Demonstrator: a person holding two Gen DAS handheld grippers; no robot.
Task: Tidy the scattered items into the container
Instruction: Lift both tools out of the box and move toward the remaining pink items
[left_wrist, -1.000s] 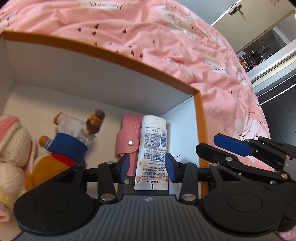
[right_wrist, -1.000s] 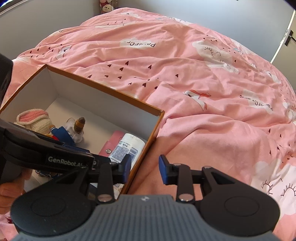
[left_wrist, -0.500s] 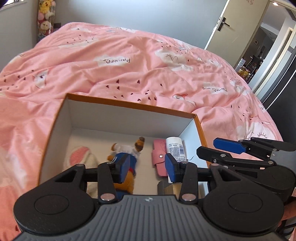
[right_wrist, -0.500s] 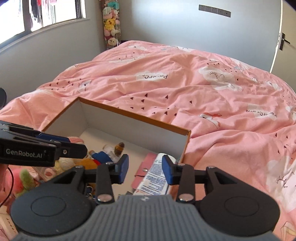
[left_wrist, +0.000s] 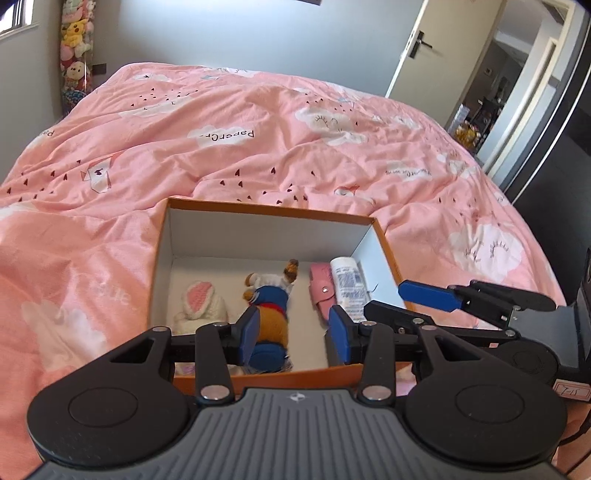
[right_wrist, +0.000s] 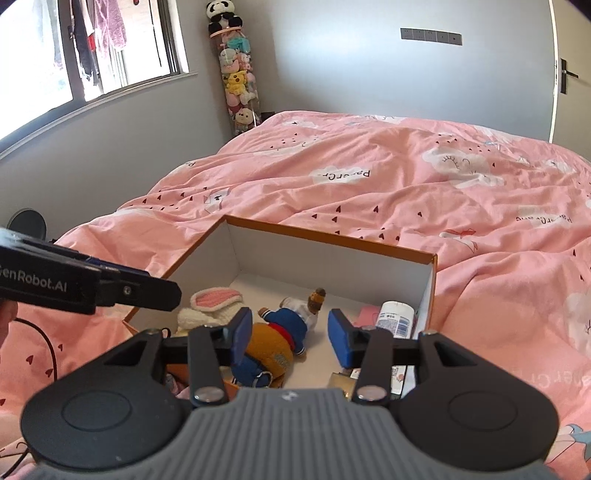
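Observation:
An orange-rimmed white box (left_wrist: 269, 211) (right_wrist: 325, 236) sits on the pink bed. Inside lie a knitted white-and-pink plush (left_wrist: 201, 304) (right_wrist: 214, 302), a bear toy in a blue jacket (left_wrist: 271, 299) (right_wrist: 291, 321), a pink wallet (left_wrist: 321, 291) (right_wrist: 369, 314) and a white lotion tube (left_wrist: 347, 284) (right_wrist: 397, 317). My left gripper (left_wrist: 293, 334) hovers above the box's near end, open and empty. My right gripper (right_wrist: 290, 334) hangs over the same end, its jaws opening with nothing between them. Each view shows the other gripper's fingers (left_wrist: 428, 297) (right_wrist: 147, 291) beside it.
The rumpled pink duvet (left_wrist: 258, 147) surrounds the box on all sides. A clear tube of plush toys (right_wrist: 236, 81) stands in the far corner by a window (right_wrist: 92, 48). An open door (left_wrist: 517, 92) is at the right. A black cable (right_wrist: 50, 347) lies at the left.
Both grippers have risen and drawn back from inside the box, so the whole box now shows. The right jaws have widened. The lotion tube stays lying by the box's right wall.

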